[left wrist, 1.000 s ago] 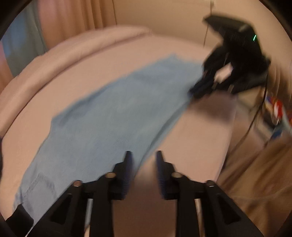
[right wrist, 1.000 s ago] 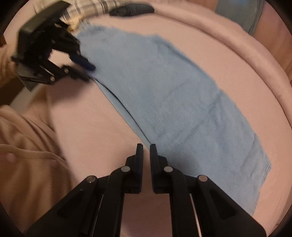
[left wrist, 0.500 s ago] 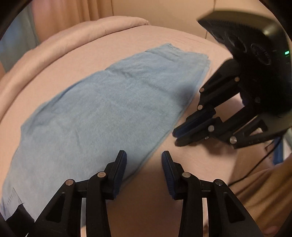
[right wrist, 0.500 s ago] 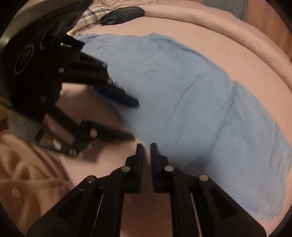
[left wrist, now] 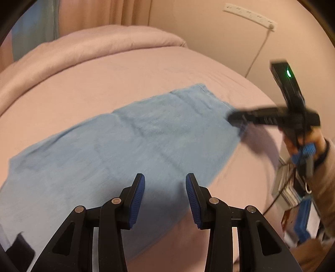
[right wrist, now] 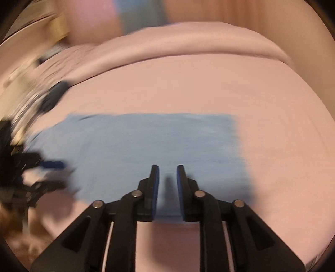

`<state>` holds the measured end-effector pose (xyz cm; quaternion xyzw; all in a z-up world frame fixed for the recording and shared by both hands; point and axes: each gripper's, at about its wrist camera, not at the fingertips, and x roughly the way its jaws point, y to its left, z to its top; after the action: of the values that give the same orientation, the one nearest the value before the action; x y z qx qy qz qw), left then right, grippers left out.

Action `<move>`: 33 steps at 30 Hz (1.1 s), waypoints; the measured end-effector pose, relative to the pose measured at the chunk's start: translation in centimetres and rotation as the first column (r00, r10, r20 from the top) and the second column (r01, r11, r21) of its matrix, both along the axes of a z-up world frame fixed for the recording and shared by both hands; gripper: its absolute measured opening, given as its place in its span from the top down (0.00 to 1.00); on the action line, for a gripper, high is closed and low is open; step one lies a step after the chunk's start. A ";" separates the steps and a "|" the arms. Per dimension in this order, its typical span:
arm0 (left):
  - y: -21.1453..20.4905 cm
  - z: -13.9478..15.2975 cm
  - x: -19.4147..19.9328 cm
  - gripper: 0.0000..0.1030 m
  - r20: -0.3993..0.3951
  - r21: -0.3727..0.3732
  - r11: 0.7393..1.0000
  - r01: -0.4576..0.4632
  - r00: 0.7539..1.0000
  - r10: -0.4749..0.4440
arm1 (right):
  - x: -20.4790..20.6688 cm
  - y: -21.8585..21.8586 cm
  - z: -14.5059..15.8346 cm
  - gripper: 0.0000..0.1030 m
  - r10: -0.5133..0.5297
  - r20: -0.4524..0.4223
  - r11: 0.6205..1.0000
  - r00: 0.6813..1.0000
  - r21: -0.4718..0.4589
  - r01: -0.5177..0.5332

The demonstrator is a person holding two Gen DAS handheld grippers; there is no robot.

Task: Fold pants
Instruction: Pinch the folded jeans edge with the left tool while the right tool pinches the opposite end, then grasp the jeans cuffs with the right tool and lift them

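A pair of light blue, soft-woven pants lies flat as one long folded strip on a pale pink quilted bedspread, running diagonally in the left wrist view from the lower left up toward the right. The left gripper, black with ribbed blue pads, has its jaws spread wide with nothing between them; the near long edge of the pants passes just beyond and below the fingertips, with blue cloth filling the gap between them and the bare bedspread showing under the right finger. In the same view the right gripper appears motion-blurred at the far narrow end of the pants, its tips at the corner of the cloth; whether it touches the cloth cannot be told. The right wrist view, also blurred, shows that gripper's jaws parted by a narrow gap, gripping nothing, hovering over the near edge of the pants, which stretch left to right as a rectangle across the bedspread. The left gripper shows at the left edge of that view, at the near left corner of the cloth. A white power strip with a cord hangs on the beige wall beyond the bed.
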<state>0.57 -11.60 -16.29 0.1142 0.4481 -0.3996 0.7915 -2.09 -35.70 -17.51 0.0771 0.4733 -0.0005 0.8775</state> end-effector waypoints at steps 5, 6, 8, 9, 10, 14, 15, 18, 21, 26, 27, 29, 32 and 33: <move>-1.3 -1.8 -0.7 0.61 -0.010 0.093 0.993 0.078 0.997 -0.078 | -4.1 -1.3 -1.6 0.83 0.009 -0.050 0.997 0.999 0.082 -0.005; -1.1 -1.6 -0.6 0.61 -0.026 0.086 0.992 0.092 0.996 -0.090 | -5.1 -1.5 -1.5 0.83 0.005 -0.054 0.995 0.999 0.104 0.000; -0.7 -1.0 -0.3 0.61 -0.056 0.053 0.994 0.099 0.994 -0.096 | -6.9 -2.2 -1.1 0.82 -0.031 -0.022 0.988 0.999 0.147 0.034; -0.6 -0.5 0.0 0.61 -0.052 0.032 0.995 0.095 0.994 -0.093 | -7.4 -3.2 -0.9 0.80 -0.066 -0.002 0.982 0.998 0.178 0.065; -0.7 -0.1 0.2 0.61 -0.045 0.011 0.996 0.086 0.995 -0.086 | -7.3 -4.0 -1.0 0.75 -0.104 0.009 0.972 0.995 0.215 0.099; -2.2 1.0 2.2 0.56 -0.078 -0.095 0.995 0.024 0.996 -0.031 | -7.9 -7.4 -3.6 0.63 -0.255 -0.008 0.839 0.967 0.495 0.225; -2.7 1.1 2.3 0.54 -0.081 -0.104 0.994 0.016 0.996 -0.024 | -7.9 -7.6 -4.0 0.62 -0.277 -0.018 0.813 0.961 0.528 0.244; -4.9 0.8 3.5 0.54 -0.116 -0.128 0.992 -0.012 0.993 -0.002 | -7.3 -6.8 -5.0 0.61 -0.337 -0.037 0.759 0.941 0.581 0.295; -6.6 0.0 5.1 0.54 -0.221 -0.157 0.985 -0.076 0.974 0.039 | -6.3 -5.8 -5.4 0.58 -0.381 -0.049 0.747 0.923 0.572 0.339; -6.2 -2.7 6.6 0.54 -0.362 -0.139 0.969 -0.206 0.921 0.144 | -5.6 -5.6 -4.0 0.80 -0.453 -0.054 0.737 0.890 0.538 0.408; -6.1 -2.8 6.7 0.54 -0.366 -0.151 0.965 -0.214 0.919 0.147 | -5.8 -5.7 -3.9 0.81 -0.453 -0.051 0.742 0.890 0.532 0.408; -6.2 -2.7 6.5 0.54 -0.353 -0.141 0.969 -0.202 0.925 0.142 | -5.9 -5.7 -3.1 0.83 -0.443 -0.035 0.767 0.896 0.504 0.398; -6.7 -2.4 6.0 0.53 -0.313 -0.106 0.978 -0.178 0.940 0.137 | -5.4 -5.0 -1.9 0.83 -0.427 -0.009 0.801 0.904 0.459 0.384; -6.8 -2.4 5.8 0.52 -0.302 -0.098 0.980 -0.172 0.944 0.135 | -5.3 -4.8 -1.5 0.83 -0.423 -0.002 0.809 0.906 0.450 0.379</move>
<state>6.42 -18.45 -18.67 -0.0308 0.5430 -0.3760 0.7502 -7.36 -40.46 -19.04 0.3716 0.3899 -0.0750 0.8392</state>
